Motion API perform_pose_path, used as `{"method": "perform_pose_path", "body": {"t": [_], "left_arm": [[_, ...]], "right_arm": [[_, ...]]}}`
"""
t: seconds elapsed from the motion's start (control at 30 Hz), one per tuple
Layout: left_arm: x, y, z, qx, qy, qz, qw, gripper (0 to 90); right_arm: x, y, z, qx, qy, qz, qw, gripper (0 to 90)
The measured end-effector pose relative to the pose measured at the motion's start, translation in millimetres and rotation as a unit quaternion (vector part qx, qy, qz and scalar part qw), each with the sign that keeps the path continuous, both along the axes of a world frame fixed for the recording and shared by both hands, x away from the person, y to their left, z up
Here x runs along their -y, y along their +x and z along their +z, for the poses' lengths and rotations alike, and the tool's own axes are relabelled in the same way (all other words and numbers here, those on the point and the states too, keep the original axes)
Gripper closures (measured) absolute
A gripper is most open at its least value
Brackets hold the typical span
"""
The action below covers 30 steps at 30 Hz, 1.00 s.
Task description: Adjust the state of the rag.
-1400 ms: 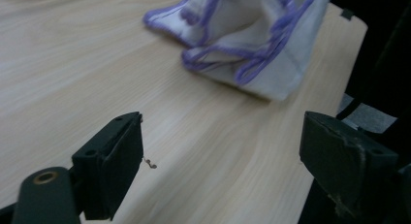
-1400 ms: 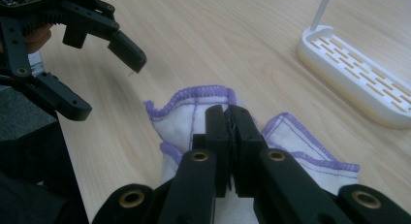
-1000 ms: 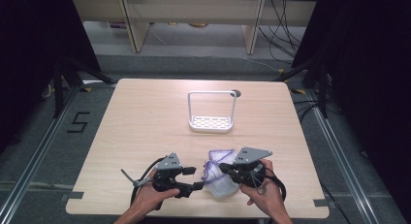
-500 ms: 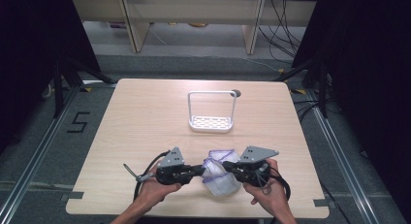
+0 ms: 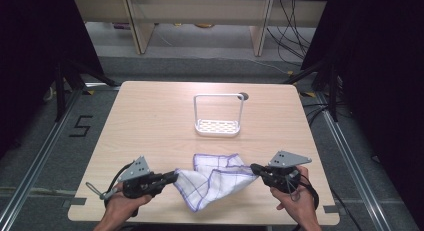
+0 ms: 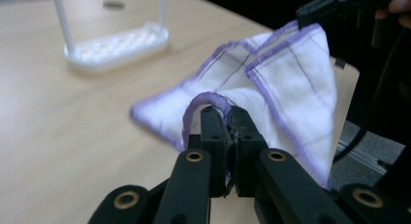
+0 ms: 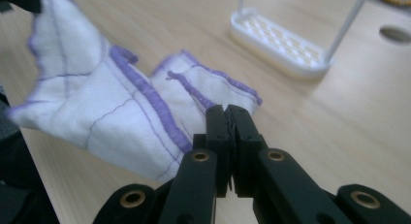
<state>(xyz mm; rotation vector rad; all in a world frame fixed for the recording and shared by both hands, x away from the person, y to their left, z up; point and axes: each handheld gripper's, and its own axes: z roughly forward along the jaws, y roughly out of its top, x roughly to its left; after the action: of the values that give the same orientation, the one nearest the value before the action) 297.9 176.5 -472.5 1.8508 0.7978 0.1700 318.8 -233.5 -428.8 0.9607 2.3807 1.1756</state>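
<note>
Near the table's (image 5: 150, 121) front edge, I note both grippers have drawn apart, so the cloth (image 5: 212, 181) now hangs spread between them. Left gripper (image 5: 172, 177) and right gripper (image 5: 255, 168) each pinch its hem, the left freshly clamped; unfolding proceeds.

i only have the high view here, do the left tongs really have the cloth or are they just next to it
Observer: Yes. In the left gripper view the left tongs are shut on the purple hem of the cloth, which loops over their tips.
Operator: and the right side
Observer: In the right gripper view the right tongs are closed on a cloth edge, jaws flat together.
Operator: is the cloth off the table
Observer: Partly. In the left gripper view the held corners are raised, while the far part lies on the table near the white rack.
</note>
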Motion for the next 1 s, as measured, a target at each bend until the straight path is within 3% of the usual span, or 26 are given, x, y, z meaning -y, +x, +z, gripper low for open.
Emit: {"method": "perform_pose_path", "body": {"t": [0.03,0.07,0.1,0.17,0.2,0.23,0.33,0.4,0.47,0.5,0.53,0.57,0.6,0.63,0.67,0.7,0.73,0.77,0.8,0.83,0.9,1.0], "left_arm": [[-4.1,-6.3,-18.5,-0.036,0.007,-0.002,0.9993,86.0],[-4.1,-6.3,-18.5,-0.036,0.007,-0.002,0.9993,86.0],[-3.5,-14.9,-32.1,-0.049,0.031,-0.012,0.9982,85.9],[-1.4,-22.9,-37.6,-0.054,0.056,-0.021,0.9968,85.7],[-1.4,-22.9,-37.6,-0.054,0.056,-0.021,0.9968,85.7],[0.0,-26.9,-39.1,-0.055,0.074,-0.026,0.9954,85.6],[1.4,-28.3,-40.9,-0.057,0.068,-0.027,0.9957,85.2],[1.9,-28.2,-40.2,-0.064,0.076,-0.028,0.9946,83.3],[0.3,-26.4,-39.1,-0.066,0.078,-0.030,0.9943,66.0],[0.1,-23.8,-36.2,-0.072,0.055,-0.011,0.9958,57.5],[0.1,-23.8,-36.2,-0.072,0.055,-0.011,0.9958,53.9],[-2.3,-18.0,-28.4,-0.068,0.045,0.007,0.9966,51.1],[-2.3,-18.0,-28.4,-0.068,0.045,0.007,0.9966,46.5],[-1.7,-8.8,-20.6,-0.060,0.038,0.031,0.9970,43.5],[-1.7,-8.8,-20.6,-0.060,0.038,0.031,0.9970,43.2],[0.1,6.9,-15.5,-0.050,0.040,0.036,0.9973,43.0],[0.1,6.9,-15.5,-0.050,0.040,0.036,0.9973,41.8],[7.5,23.5,-11.3,-0.054,0.036,0.041,0.9970,40.6],[7.5,23.5,-11.3,-0.054,0.036,0.041,0.9970,40.7],[13.0,32.0,-9.6,-0.049,0.040,0.037,0.9973,40.6],[29.6,59.8,-6.6,-0.043,0.069,0.016,0.9966,38.3],[45.3,84.9,-8.2,-0.052,0.087,0.014,0.9948,35.2]], "right_arm": [[5.9,2.2,-16.0,-0.022,-0.006,-0.002,0.9997,88.5],[5.9,2.2,-16.0,-0.022,-0.006,-0.002,0.9997,88.5],[9.4,0.5,-30.9,-0.047,-0.012,-0.005,0.9988,88.5],[12.7,-3.0,-41.5,-0.068,-0.016,-0.006,0.9975,88.5],[12.7,-3.0,-41.5,-0.068,-0.016,-0.006,0.9975,88.5],[16.9,-6.1,-46.5,-0.068,-0.032,-0.014,0.9971,88.4],[20.6,-8.7,-49.9,-0.076,-0.033,-0.019,0.9964,88.4],[22.1,-10.1,-50.8,-0.074,-0.038,-0.020,0.9963,88.2],[20.7,-9.7,-51.1,-0.076,-0.036,-0.014,0.9964,86.8],[19.8,-9.1,-49.1,-0.066,-0.039,-0.020,0.9968,78.5],[19.8,-9.1,-49.1,-0.066,-0.039,-0.020,0.9968,78.5],[19.1,-8.9,-42.8,-0.066,-0.021,-0.039,0.9969,72.0],[19.1,-8.9,-42.8,-0.066,-0.021,-0.039,0.9969,72.0],[16.4,-8.7,-33.4,-0.074,-0.002,-0.051,0.9959,61.8],[16.4,-8.7,-33.4,-0.074,-0.002,-0.051,0.9959,61.8],[14.3,-3.7,-27.9,-0.058,0.000,-0.047,0.9972,57.4],[14.3,-3.7,-27.9,-0.058,0.000,-0.047,0.9972,57.4],[9.5,0.8,-26.0,-0.058,-0.004,-0.049,0.9971,53.5],[5.9,2.1,-26.3,-0.065,0.001,-0.055,0.9963,51.4],[5.1,6.4,-26.8,-0.060,-0.007,-0.049,0.9969,49.5],[0.3,10.9,-28.2,-0.067,-0.012,-0.043,0.9968,47.4],[-6.8,17.3,-30.1,-0.065,-0.021,-0.035,0.9971,43.8]]}}
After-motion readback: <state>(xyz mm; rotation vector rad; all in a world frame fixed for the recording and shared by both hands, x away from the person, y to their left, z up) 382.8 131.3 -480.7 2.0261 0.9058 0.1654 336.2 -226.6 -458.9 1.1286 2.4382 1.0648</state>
